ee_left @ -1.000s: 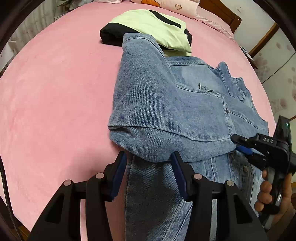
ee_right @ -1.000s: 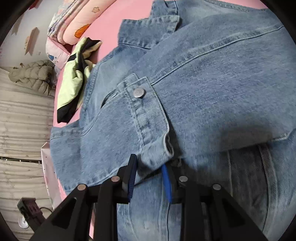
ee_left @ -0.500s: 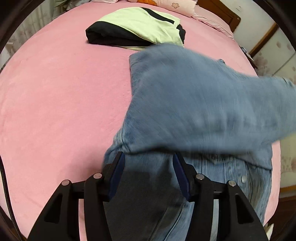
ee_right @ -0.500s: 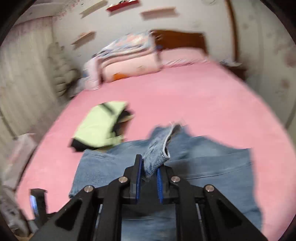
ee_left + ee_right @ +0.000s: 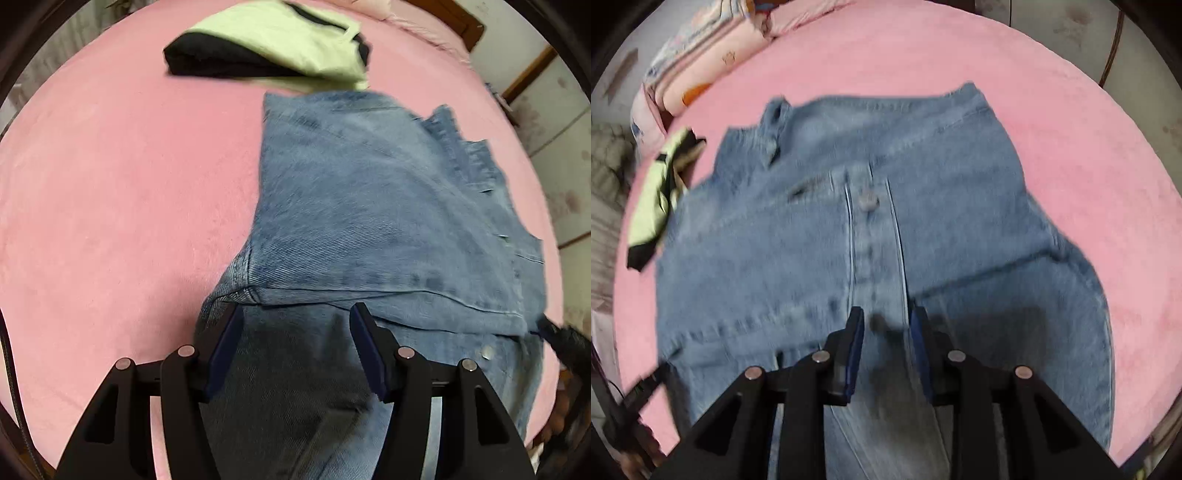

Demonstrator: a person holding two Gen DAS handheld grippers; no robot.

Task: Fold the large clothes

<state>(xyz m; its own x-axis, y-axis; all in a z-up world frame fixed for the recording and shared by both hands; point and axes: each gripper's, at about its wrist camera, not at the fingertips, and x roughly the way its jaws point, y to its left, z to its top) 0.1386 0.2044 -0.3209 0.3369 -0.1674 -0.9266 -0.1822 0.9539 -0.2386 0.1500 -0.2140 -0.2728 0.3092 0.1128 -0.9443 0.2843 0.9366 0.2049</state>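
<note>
While the pink bed [image 5: 110,192] fills most of both views, the denim jacket [image 5: 369,206] is laid flat across it, near the bed's front edge. In the left wrist view, a sleeve is seen folded across the jacket's body, its seam running sideways just beyond the left tool [image 5: 295,347]. A metal button [image 5: 868,201] and the stitched placket are shown down the jacket's middle in the right wrist view, with the collar [image 5: 775,122] at the jacket's far left corner.

Beyond the jacket, toward the head of the bed, a folded green-and-black garment [image 5: 280,48] is placed; it lies just beside the jacket's far edge, and whether the two touch cannot be told. Farther off than the jacket, at the bed's far left corner in the right wrist view, a stack of pale patterned bedding [image 5: 705,59] is seen.

The left tool is held over the jacket's near part with its fingers spread wide and nothing between them. The right tool [image 5: 886,350] is held over the jacket's placket, its blue-padded fingers parted with denim seen in the gap; whether the cloth is pinched cannot be told, since the frame is blurred. At the jacket's right edge in the left wrist view, the right tool appears only as a dark blur.
</note>
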